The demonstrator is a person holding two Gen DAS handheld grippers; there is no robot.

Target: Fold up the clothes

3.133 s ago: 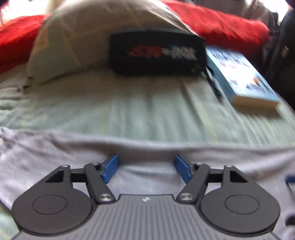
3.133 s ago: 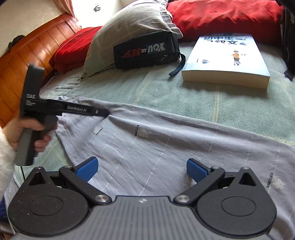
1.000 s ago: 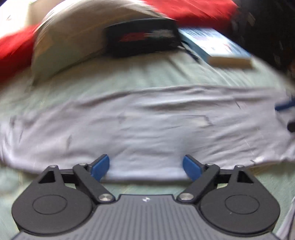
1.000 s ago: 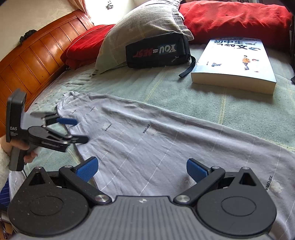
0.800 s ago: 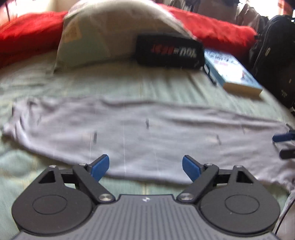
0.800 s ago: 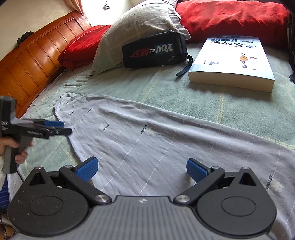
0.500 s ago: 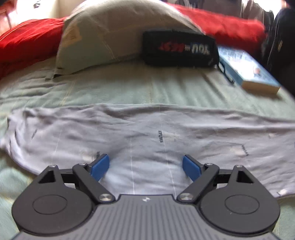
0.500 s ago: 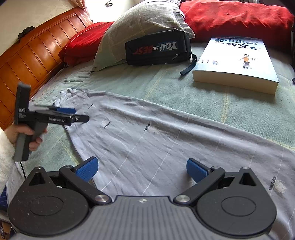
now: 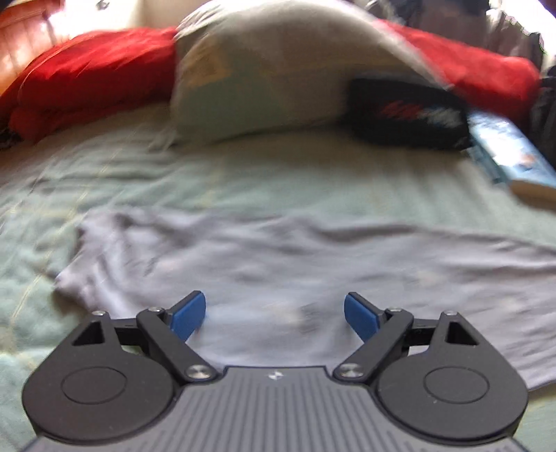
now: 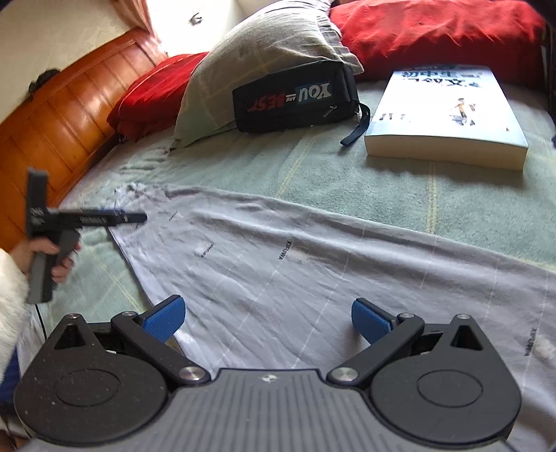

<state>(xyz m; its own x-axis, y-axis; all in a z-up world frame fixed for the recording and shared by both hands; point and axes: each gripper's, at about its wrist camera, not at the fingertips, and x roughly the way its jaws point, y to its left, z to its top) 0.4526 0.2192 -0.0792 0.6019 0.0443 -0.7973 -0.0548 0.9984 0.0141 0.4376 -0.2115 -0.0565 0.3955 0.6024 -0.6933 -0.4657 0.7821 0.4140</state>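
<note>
A light grey T-shirt [image 9: 278, 264] lies spread flat across the green bedcover [image 9: 243, 180]. My left gripper [image 9: 274, 314] hovers open over the shirt's near edge, close to its left end, with nothing between the blue pads. In the right wrist view the same shirt [image 10: 295, 278] stretches from left to right. There the left gripper [image 10: 137, 218] shows side-on in a hand [image 10: 52, 257], its tip at the shirt's left end. My right gripper [image 10: 267, 320] is open above the shirt's near edge, empty. The left wrist view is blurred.
A grey-green pillow [image 10: 257, 59] leans against red pillows [image 10: 434, 31] at the back. A black pouch [image 10: 295, 97] with lettering and a thick book [image 10: 448, 111] lie beyond the shirt. A wooden headboard [image 10: 62, 114] bounds the left side.
The left gripper has swung from the shirt's middle toward its left end and stayed open. The right gripper has barely moved. The shirt lies as before.
</note>
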